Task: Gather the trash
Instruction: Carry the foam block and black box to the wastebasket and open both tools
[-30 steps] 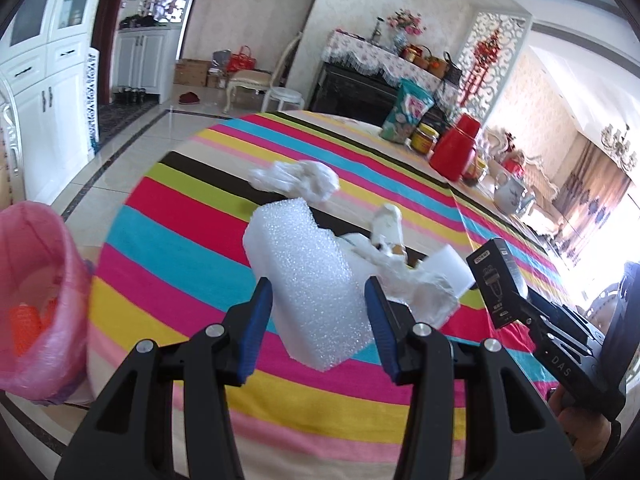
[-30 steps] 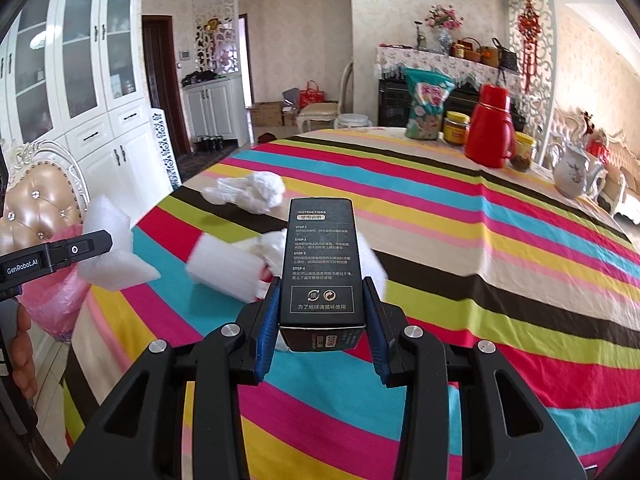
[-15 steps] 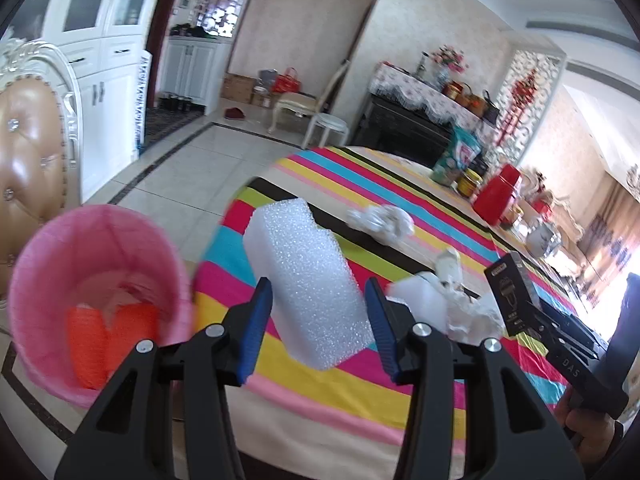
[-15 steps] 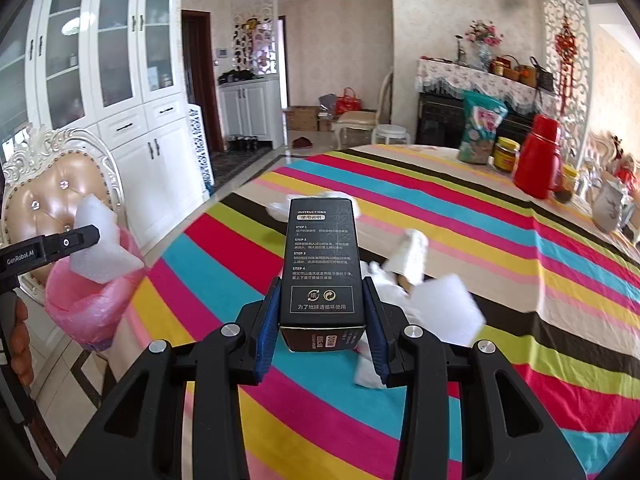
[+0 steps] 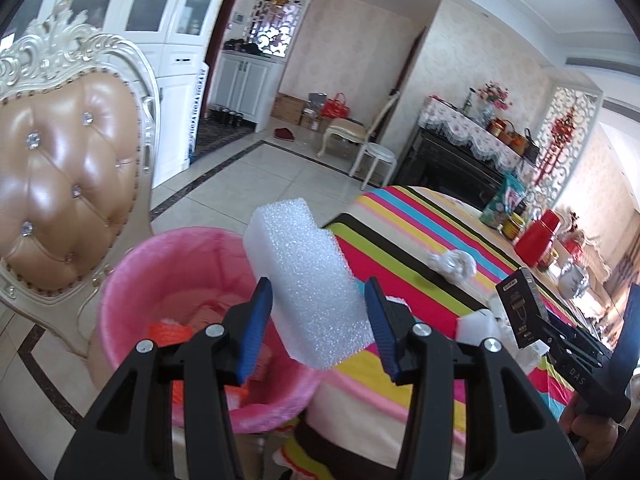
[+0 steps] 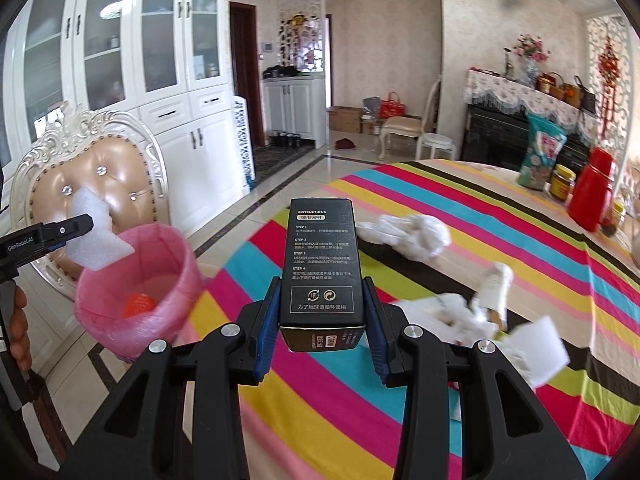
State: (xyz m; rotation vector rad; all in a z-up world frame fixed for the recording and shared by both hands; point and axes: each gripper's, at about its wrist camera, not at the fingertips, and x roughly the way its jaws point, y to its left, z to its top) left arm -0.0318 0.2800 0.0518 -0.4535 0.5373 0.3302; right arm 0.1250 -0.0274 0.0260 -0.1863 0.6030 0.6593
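The left gripper [image 5: 318, 320] clamps a white foam block [image 5: 308, 280], held above the near rim of a pink-lined bin [image 5: 132, 280] beside the striped table [image 6: 460, 216]. The right gripper [image 6: 322, 316] pinches a black carton [image 6: 322, 268] over the table's left edge. Best to centre each piece over the bin's mouth before letting go.

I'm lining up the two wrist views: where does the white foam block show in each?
Left wrist: white foam block, centre, clamped in the left claw.
Right wrist: far left, above the bin.
Shared landmark: pink-lined trash bin.
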